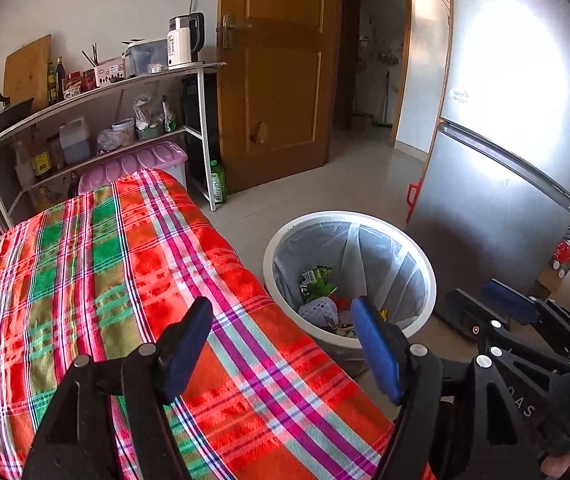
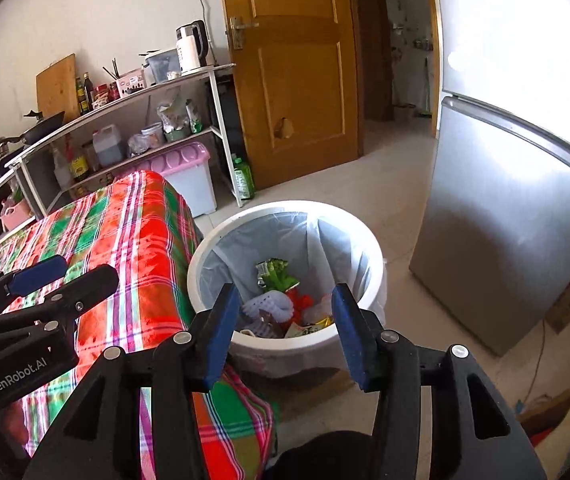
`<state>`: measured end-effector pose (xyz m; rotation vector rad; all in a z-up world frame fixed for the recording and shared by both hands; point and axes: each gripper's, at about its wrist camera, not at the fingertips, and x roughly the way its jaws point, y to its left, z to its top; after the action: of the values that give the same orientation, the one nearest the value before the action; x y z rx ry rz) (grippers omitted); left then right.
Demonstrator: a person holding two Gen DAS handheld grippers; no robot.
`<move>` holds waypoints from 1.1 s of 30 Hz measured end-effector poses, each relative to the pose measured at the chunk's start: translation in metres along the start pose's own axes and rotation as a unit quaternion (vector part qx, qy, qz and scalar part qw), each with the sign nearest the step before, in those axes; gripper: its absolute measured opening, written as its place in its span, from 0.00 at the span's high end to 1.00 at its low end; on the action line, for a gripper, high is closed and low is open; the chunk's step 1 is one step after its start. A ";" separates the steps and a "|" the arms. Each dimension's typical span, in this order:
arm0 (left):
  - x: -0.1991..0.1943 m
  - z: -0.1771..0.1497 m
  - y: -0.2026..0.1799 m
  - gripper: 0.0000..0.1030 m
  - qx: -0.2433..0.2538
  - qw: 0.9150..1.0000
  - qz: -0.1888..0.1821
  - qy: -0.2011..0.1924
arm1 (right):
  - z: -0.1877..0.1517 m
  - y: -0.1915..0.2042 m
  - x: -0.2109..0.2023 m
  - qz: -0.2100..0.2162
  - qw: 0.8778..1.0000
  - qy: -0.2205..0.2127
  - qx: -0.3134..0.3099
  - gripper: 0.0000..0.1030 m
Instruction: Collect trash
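Observation:
A white round trash bin (image 1: 349, 216) (image 2: 285, 204) with a pale liner stands on the floor beside the table. Inside it lie a green wrapper (image 1: 317, 278) (image 2: 277, 274), a white foam net (image 1: 319, 310) (image 2: 269, 304), a red piece (image 2: 301, 302) and other scraps. My left gripper (image 1: 281, 348) (image 2: 65, 276) hangs open over the table's edge with nothing between its blue pads. My right gripper (image 2: 285, 328) (image 1: 481, 304) is open above the bin's near rim, also holding nothing. The table wears a red, green and pink plaid cloth (image 1: 125, 260) (image 2: 137, 232) with no trash visible on it.
A silver fridge (image 1: 505, 200) (image 2: 505, 220) stands right of the bin. Behind the table are a white shelf rack (image 1: 105, 92) with bottles and a kettle, a pink-lidded box (image 1: 137, 162), a green bottle (image 1: 218, 182) and a wooden door (image 1: 277, 80). Tiled floor runs toward the doorway.

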<state>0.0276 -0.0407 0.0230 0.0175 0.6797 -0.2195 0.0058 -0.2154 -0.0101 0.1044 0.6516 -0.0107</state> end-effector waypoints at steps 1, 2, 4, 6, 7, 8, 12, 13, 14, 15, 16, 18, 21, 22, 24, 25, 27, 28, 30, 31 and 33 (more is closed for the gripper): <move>-0.001 0.000 0.001 0.28 -0.004 1.000 -0.003 0.000 | -0.001 0.001 -0.002 -0.001 1.000 0.000 -0.001 0.52; -0.002 -0.001 0.002 0.28 -0.007 1.000 -0.005 0.000 | -0.002 0.002 -0.004 -0.002 1.000 -0.001 -0.002 0.52; -0.004 -0.002 0.002 0.27 -0.006 1.000 -0.003 -0.003 | -0.004 0.002 -0.007 -0.003 1.000 -0.004 -0.001 0.52; -0.006 -0.003 0.001 0.27 -0.003 1.000 -0.001 -0.003 | -0.005 0.002 -0.007 -0.001 1.000 -0.003 0.001 0.52; -0.007 -0.004 0.001 0.26 -0.003 1.000 -0.003 -0.004 | -0.006 0.003 -0.008 0.000 1.000 -0.004 0.001 0.52; -0.007 -0.005 0.002 0.26 -0.004 1.000 -0.003 -0.002 | -0.006 0.003 -0.008 -0.001 1.000 -0.004 0.001 0.52; -0.006 -0.007 0.001 0.26 -0.004 1.000 0.002 0.001 | -0.008 0.003 -0.008 -0.002 1.000 -0.003 0.001 0.52; -0.006 -0.007 0.001 0.26 -0.004 1.000 0.002 0.000 | -0.008 0.002 -0.008 -0.002 1.000 -0.003 0.001 0.52; -0.005 -0.007 0.001 0.26 -0.005 1.000 0.002 0.002 | -0.008 0.002 -0.008 -0.003 1.000 -0.003 0.000 0.52; -0.005 -0.007 0.001 0.26 -0.007 1.000 0.001 0.003 | -0.008 0.002 -0.008 -0.004 1.000 -0.003 0.000 0.52; -0.005 -0.007 0.001 0.26 -0.007 1.000 -0.002 0.002 | -0.008 0.002 -0.009 -0.003 1.000 -0.004 0.001 0.52; -0.004 -0.007 0.001 0.26 -0.006 1.000 -0.001 0.004 | -0.007 0.002 -0.010 -0.004 1.000 -0.005 0.002 0.52; -0.004 -0.008 0.000 0.26 -0.003 1.000 0.005 0.006 | -0.008 0.003 -0.009 -0.004 1.000 -0.004 0.001 0.52; -0.004 -0.008 0.000 0.26 -0.004 1.000 0.003 0.007 | -0.008 0.003 -0.009 -0.004 1.000 -0.004 0.002 0.52; -0.003 -0.009 0.000 0.25 -0.006 1.000 0.003 0.009 | -0.008 0.003 -0.009 -0.003 1.000 -0.003 0.002 0.52; -0.002 -0.010 0.000 0.25 -0.007 1.000 0.004 0.010 | -0.008 0.003 -0.009 -0.004 1.000 -0.003 0.002 0.52; -0.002 -0.010 0.000 0.25 -0.006 1.000 0.006 0.011 | -0.009 0.003 -0.009 -0.004 1.000 -0.004 0.002 0.52; -0.003 -0.010 0.000 0.25 -0.007 1.000 0.007 0.011 | -0.009 0.003 -0.009 -0.004 1.000 -0.003 0.002 0.52; -0.004 -0.010 0.000 0.25 -0.005 1.000 0.007 0.010 | -0.009 0.003 -0.009 -0.005 1.000 -0.003 0.002 0.52; -0.004 -0.010 0.000 0.25 -0.005 1.000 0.008 0.010 | -0.009 0.003 -0.009 -0.005 1.000 -0.004 0.003 0.52; -0.004 -0.010 -0.001 0.25 -0.005 1.000 0.006 0.009 | -0.009 0.003 -0.009 -0.004 1.000 -0.004 0.002 0.52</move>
<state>0.0183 -0.0397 0.0179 0.0141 0.6990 -0.2047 -0.0065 -0.2119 -0.0116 0.1049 0.6450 -0.0192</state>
